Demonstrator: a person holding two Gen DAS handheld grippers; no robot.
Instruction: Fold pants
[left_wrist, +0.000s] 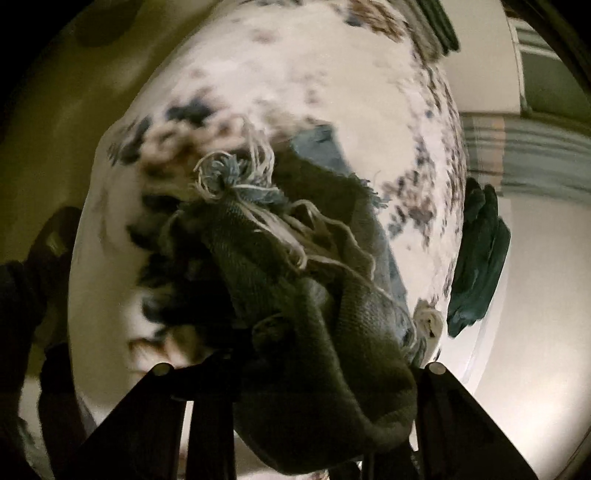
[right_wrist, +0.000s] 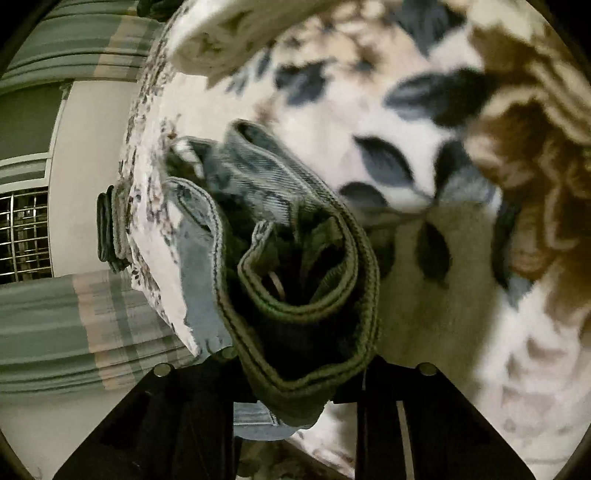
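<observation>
The pants are blue jeans. In the left wrist view my left gripper (left_wrist: 295, 417) is shut on the frayed hem end of the jeans (left_wrist: 280, 258), which hangs bunched above the bed with loose white threads. In the right wrist view my right gripper (right_wrist: 295, 398) is shut on the waistband of the jeans (right_wrist: 295, 280), bunched into a loop with a metal button showing inside. Both ends are lifted off the floral bedsheet (left_wrist: 314, 74).
The floral bedsheet also fills the right wrist view (right_wrist: 406, 129). A brown and cream blanket (right_wrist: 524, 147) lies at right. Dark green folded cloth (left_wrist: 480, 266) sits at the bed edge. Striped curtains (right_wrist: 74, 314) and a window grille (right_wrist: 22, 236) stand beyond.
</observation>
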